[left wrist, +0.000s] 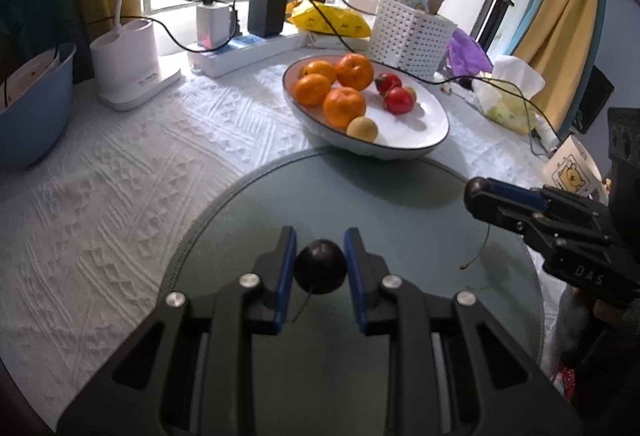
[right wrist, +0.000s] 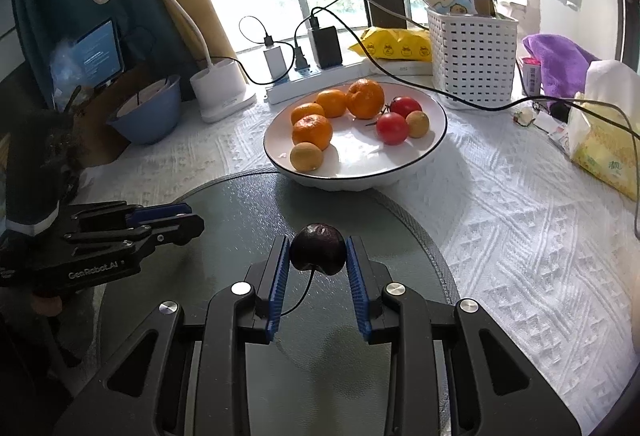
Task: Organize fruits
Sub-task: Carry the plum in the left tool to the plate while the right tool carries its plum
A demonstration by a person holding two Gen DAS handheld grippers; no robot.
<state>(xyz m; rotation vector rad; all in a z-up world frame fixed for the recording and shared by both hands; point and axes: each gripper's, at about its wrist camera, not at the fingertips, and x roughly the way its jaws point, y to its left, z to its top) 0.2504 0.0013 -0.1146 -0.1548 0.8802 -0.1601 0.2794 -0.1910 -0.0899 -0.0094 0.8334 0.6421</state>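
Note:
My left gripper [left wrist: 320, 234] is shut on a dark cherry [left wrist: 320, 268] just above a round grey-green mat [left wrist: 360, 196]; the cherry's stem points back toward the camera. My right gripper [right wrist: 318, 241] is shut on a second dark cherry [right wrist: 318, 250], whose stem curls down. Each gripper shows in the other's view: the right gripper [left wrist: 480, 196] with a stem hanging under it, the left gripper [right wrist: 188, 222] at the mat's left side. Beyond the mat a white bowl [right wrist: 360, 176] holds several oranges [right wrist: 312, 132], two tomatoes [right wrist: 392, 128] and two small yellow fruits [right wrist: 306, 156].
Along the window sit a power strip [right wrist: 320, 80] with chargers and trailing cables, a white lamp base [right wrist: 222, 92], a blue bowl [right wrist: 148, 116], a white basket [right wrist: 472, 64] and a tissue pack [right wrist: 604, 152]. White embossed cloth [right wrist: 500, 236] covers the table.

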